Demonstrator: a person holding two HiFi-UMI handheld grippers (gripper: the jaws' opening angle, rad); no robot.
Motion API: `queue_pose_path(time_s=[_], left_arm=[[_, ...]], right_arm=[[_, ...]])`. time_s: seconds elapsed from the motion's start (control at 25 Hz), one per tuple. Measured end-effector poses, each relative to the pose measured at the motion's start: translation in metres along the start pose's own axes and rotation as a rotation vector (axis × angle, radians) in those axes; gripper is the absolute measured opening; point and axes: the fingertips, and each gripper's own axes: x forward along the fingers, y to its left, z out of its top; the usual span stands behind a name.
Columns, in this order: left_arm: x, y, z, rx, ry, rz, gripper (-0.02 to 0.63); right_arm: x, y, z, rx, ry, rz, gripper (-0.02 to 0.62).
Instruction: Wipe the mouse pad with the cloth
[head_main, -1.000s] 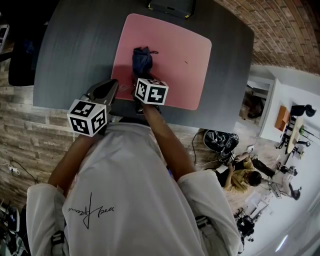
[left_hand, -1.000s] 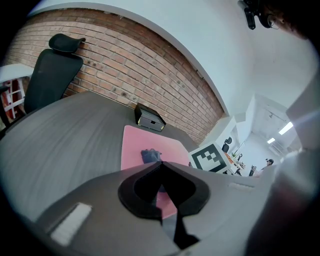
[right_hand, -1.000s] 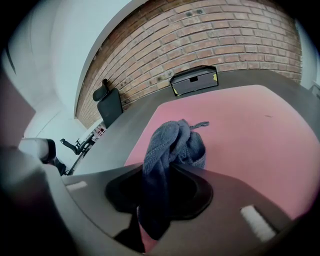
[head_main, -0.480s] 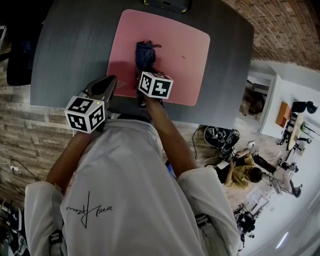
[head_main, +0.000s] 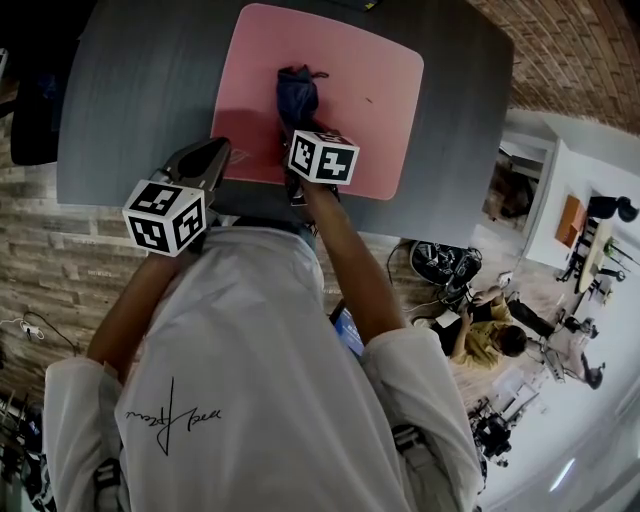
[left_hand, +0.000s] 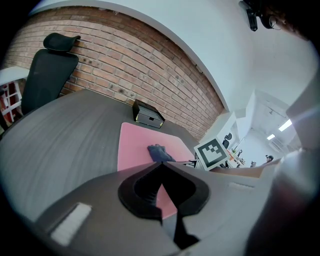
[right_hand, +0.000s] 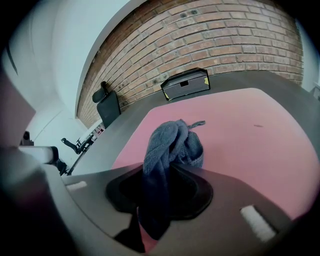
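A pink mouse pad (head_main: 340, 80) (left_hand: 135, 145) (right_hand: 250, 130) lies on the dark grey desk (head_main: 140, 90). A bunched blue-grey cloth (head_main: 297, 95) (right_hand: 167, 150) (left_hand: 159, 152) rests on the pad's middle. My right gripper (head_main: 296, 130) (right_hand: 162, 172) is shut on the cloth's near end, over the pad's near half. My left gripper (head_main: 218, 152) (left_hand: 161, 165) hovers at the pad's near left corner, its jaws shut with nothing between them.
A black box (left_hand: 147, 115) (right_hand: 186, 84) stands at the desk's far edge before a brick wall. A black office chair (left_hand: 47, 70) sits at the far left. A seated person (head_main: 485, 340) and equipment are on the floor to the right.
The right gripper has pushed the cloth farther away across the pad. The left gripper has stayed at the pad's near left corner.
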Motion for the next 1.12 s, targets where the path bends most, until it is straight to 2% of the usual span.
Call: queue_pose_path(time_s=[0.36,1.12], left_arm=[[-0.006,0.010,-0.003,-0.002,0.005,0.023,0.014],[0.008,0.011,-0.001,0.010,0.050,-0.003,0.014]], right_arm=[[-0.004,-0.010,0.000,-0.015,0.010,0.021,0.109],[-0.014,-0.029,0.002,-0.003,0.005,0.012,0.109]])
